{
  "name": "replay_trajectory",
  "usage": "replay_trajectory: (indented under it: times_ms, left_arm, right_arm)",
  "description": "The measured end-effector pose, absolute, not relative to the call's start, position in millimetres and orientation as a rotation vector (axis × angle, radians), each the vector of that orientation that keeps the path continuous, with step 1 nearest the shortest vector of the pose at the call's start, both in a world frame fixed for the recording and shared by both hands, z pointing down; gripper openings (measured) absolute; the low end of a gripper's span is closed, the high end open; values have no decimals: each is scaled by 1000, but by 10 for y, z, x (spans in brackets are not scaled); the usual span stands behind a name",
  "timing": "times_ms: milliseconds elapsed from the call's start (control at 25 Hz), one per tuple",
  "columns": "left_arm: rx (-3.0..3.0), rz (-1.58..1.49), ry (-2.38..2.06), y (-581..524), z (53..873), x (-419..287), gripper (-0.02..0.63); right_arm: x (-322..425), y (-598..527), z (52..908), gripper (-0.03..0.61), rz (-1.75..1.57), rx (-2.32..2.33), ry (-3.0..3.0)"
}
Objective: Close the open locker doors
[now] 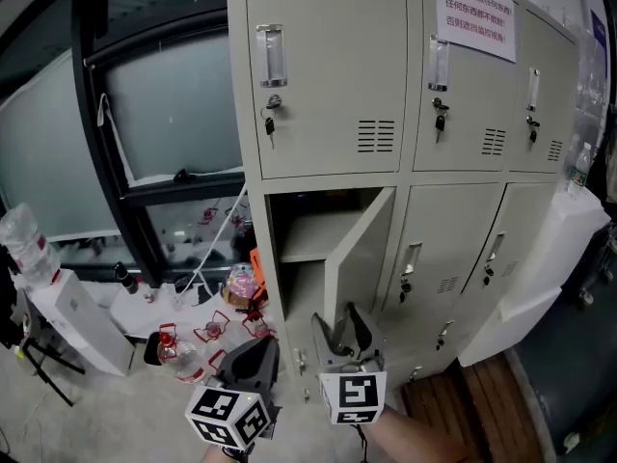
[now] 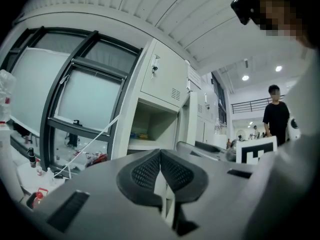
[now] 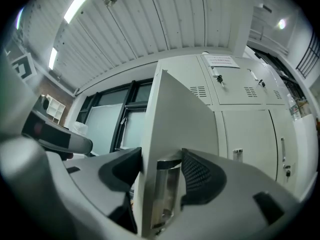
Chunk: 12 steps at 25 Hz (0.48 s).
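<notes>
Operating remotely, I am holding the right tool (image 3: pixel 161 170) astride the free edge of the open locker door (image 1: pixel 362 247), bottom row at the left end of the cabinet (image 1: pixel 328 66). Its jaws are standing wide with the door's handle (image 3: pixel 165 194) between them, apparently not clamping. That placing is giving me a push point far from the hinge. The left tool (image 2: pixel 160 159) is hanging beside it, jaws pressed together on nothing and seemingly kept clear of the swing. The door is standing half open, not yet shut.
</notes>
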<state>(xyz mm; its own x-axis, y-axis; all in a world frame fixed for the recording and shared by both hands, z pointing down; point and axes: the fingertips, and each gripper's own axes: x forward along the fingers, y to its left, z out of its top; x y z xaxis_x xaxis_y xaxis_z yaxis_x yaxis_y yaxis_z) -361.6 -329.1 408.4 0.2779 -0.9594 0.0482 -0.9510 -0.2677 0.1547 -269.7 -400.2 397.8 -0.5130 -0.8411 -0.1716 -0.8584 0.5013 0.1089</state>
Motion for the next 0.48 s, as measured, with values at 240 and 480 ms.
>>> replay_trajectory:
  times_ms: [240, 480]
  left_arm:
    - [2409, -75, -1773, -3444, 4082, -3733, 3]
    - [2450, -63, -1718, -3628, 4099, -3758, 3]
  right_arm:
    - [-2772, -4013, 4048, 247, 278, -1519, 2578]
    - [-2852, -4021, 4160, 239, 317, -1554, 2571]
